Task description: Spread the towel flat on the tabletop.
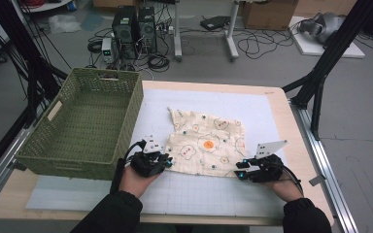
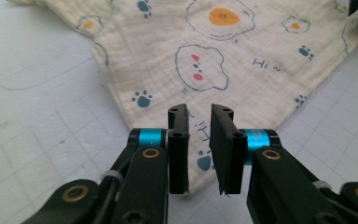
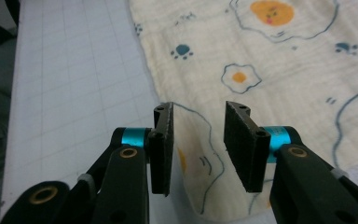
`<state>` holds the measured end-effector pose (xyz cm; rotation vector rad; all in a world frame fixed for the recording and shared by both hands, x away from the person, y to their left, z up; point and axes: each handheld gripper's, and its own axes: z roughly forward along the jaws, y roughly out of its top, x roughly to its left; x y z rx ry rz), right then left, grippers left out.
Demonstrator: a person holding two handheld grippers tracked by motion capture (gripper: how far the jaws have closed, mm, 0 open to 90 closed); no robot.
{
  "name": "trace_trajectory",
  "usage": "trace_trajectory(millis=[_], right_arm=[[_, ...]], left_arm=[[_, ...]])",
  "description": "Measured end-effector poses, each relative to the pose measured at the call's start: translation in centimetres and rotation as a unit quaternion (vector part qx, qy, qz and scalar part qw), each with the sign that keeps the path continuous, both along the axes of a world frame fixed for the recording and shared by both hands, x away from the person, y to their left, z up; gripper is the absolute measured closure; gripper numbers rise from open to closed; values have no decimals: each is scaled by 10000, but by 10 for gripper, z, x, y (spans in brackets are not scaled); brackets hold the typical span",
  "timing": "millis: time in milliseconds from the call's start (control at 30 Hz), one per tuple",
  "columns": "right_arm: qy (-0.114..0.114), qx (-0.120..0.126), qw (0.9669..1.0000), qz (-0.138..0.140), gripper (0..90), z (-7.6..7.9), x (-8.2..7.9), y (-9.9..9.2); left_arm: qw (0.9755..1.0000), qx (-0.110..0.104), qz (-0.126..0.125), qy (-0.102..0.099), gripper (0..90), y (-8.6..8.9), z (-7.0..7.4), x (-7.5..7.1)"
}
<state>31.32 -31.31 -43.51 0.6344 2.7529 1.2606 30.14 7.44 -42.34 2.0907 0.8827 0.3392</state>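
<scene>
Green woven basket (image 1: 85, 121) at table's left edge, on white grid mat (image 1: 199, 194). Left gripper (image 1: 166, 160) at cloth's near-left corner, jaws slightly apart, cloth below gap, pads not pressing. Cream muslin cloth (image 1: 209, 141) at mat's middle, flat, rumpled at far-left corner; print of fried eggs, blue paw marks, cloud faces, writing "Hi ~" (image 2: 265, 64). Right gripper (image 1: 241, 170) at cloth's near-right corner, jaws parted, cloth edge under gap, not clamped.

Cloth (image 1: 205, 141): cream muslin, fried-egg and paw prints | state: folded, slightly rumpled | pose: flat | place: white gridded mat (image 1: 209, 194), centre
</scene>
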Motion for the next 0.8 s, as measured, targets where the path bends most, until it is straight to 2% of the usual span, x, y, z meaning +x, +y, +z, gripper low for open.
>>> trace_trajectory(millis=[100, 133, 200, 233, 267, 300, 400, 533, 667, 767, 800], right_arm=[[76, -161, 9998, 32, 629, -8, 2, 5], [58, -120, 9999, 38, 651, -9, 2, 5], [51, -127, 9999, -6, 706, -9, 3, 5], [27, -121, 9999, -18, 742, -9, 4, 5], [66, -74, 10000, 3, 799, -10, 4, 5], [111, -31, 9999, 31, 834, -10, 5, 6], [106, 18, 9999, 92, 874, -10, 4, 7], [116, 54, 9997, 200, 875, -6, -2, 6], [83, 90, 9992, 369, 874, -3, -14, 7], [212, 119, 9977, 626, 863, -2, -22, 10], [247, 186, 9971, 701, 827, -1, -24, 11]], left_arm=[[9998, 113, -7, 134, 723, -5, -9, 8], [9998, 124, -20, 181, 714, -6, -12, 9], [9993, 276, -71, 232, 724, -8, -18, 11], [9995, 285, -56, 131, 755, -9, -19, 10], [9995, 259, -103, 165, 838, -9, -19, 10], [9995, 269, -94, 166, 883, -9, -19, 10], [9993, 261, -116, 256, 895, -8, -16, 8], [9994, 100, -201, 267, 895, 1, -10, -8], [9992, 27, -318, 257, 895, 9, -4, -28], [9987, -35, -443, 267, 894, 12, 0, -40], [9986, -29, -488, 222, 890, 13, 1, -41]])
